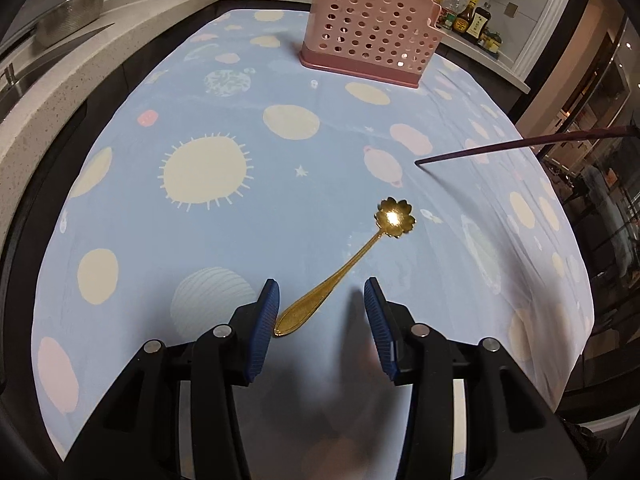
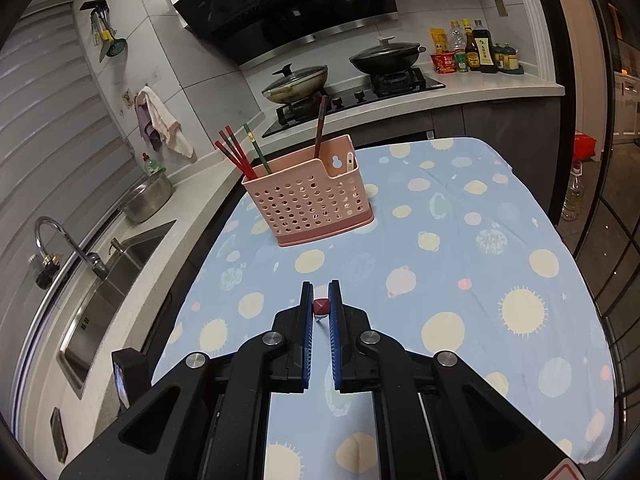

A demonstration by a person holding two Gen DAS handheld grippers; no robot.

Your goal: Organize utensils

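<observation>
The left tool [image 1: 322, 298] is hovering low over the table [image 1: 224, 216] with its blue pads spread wide. A gold spoon [image 1: 352, 264] with a flower-shaped bowl is lying flat on the patterned blue cloth, its handle end sitting just beside the left pad [image 1: 266, 320] and its bowl pointing away toward the right. Whether the pad is touching the handle cannot be told. Nothing is sitting between the pads.

The right tool [image 2: 320, 300] is pinching a dark red chopstick [image 2: 321, 306], seen end-on in the right wrist view as a small red square tip between the nearly closed pads. In the left wrist view the same chopstick is showing as a long dark stick coming in from the right edge, its thin tip hanging over the cloth, well apart from the spoon.

A pink perforated holder [image 2: 310, 196] is standing upright at the far side of the table. Several red chopsticks [image 2: 234, 156] and a green one [image 2: 256, 150] are leaning in its left compartment, another dark stick [image 2: 320, 126] is standing toward the back, and a white handle [image 2: 350, 161] is poking up at its right end.

Behind the table, two lidded pans [image 2: 296, 80] are sitting on the stove, with bottles [image 2: 476, 50] lined up at the right and a sink [image 2: 108, 280] at the left.
</observation>
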